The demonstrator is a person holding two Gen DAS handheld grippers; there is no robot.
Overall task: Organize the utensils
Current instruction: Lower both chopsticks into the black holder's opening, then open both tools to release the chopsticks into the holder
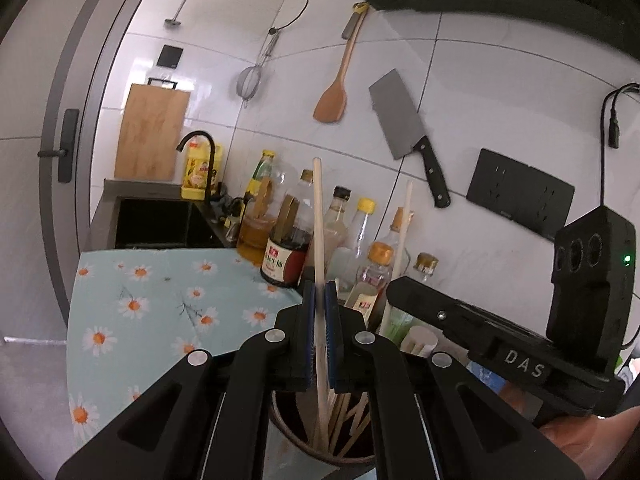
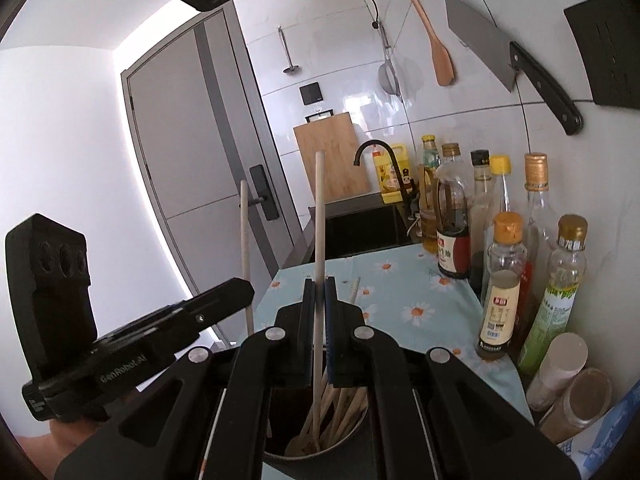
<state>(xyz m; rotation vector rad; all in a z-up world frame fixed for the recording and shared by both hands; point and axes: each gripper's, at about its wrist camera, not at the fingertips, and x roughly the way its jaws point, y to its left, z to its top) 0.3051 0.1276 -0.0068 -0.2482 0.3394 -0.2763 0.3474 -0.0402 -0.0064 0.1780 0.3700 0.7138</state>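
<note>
My left gripper [image 1: 319,296] is shut on a long pale wooden utensil handle [image 1: 318,216] that stands upright, its lower end inside a round utensil holder [image 1: 288,428] below the fingers. My right gripper [image 2: 319,292] is shut on another pale wooden handle [image 2: 319,216], its lower end in the same holder [image 2: 356,426], which holds several wooden utensils and chopsticks. Each gripper shows in the other's view: the right one [image 1: 394,288] to the right, the left one [image 2: 244,288] to the left with its handle [image 2: 245,232].
Several oil and sauce bottles [image 1: 286,236] stand along the tiled wall [image 2: 500,280]. A cleaver [image 1: 404,132], a wooden spatula [image 1: 334,92] and a strainer hang on the wall. A daisy-print cloth [image 1: 140,308] covers the counter; a sink with a black tap [image 1: 200,140] lies beyond.
</note>
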